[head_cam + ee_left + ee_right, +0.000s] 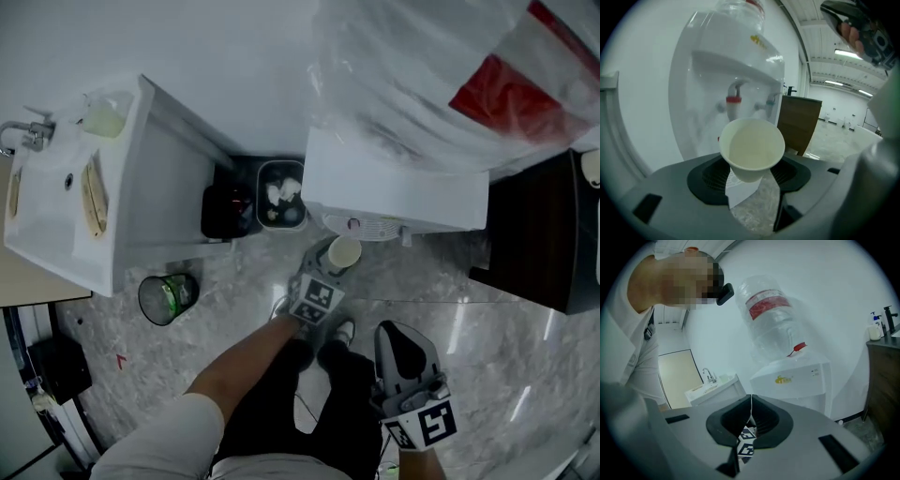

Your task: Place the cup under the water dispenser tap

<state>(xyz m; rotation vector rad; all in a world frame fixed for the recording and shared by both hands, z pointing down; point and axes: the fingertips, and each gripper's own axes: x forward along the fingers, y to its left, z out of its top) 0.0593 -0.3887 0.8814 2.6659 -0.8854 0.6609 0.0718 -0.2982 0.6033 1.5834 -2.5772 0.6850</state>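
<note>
A white paper cup (344, 251) is held upright off the floor, with my left gripper (330, 267) shut on it. It hangs just in front of the white water dispenser (394, 187), below its front edge. In the left gripper view the empty cup (751, 149) sits between the black pads (707, 177). The red tap (733, 101) and the blue tap (769, 100) are behind and above it. My right gripper (405, 361) hangs lower right, near the person's legs, away from the cup. Its jaws (751, 414) meet with nothing between them. The big water bottle (771, 319) tops the dispenser.
A white sink cabinet (75, 187) stands at the left. Two small bins (228, 211) (281, 195) sit between it and the dispenser. A round bin (169, 297) lies on the marble floor. A dark wooden cabinet (534, 225) is at the right.
</note>
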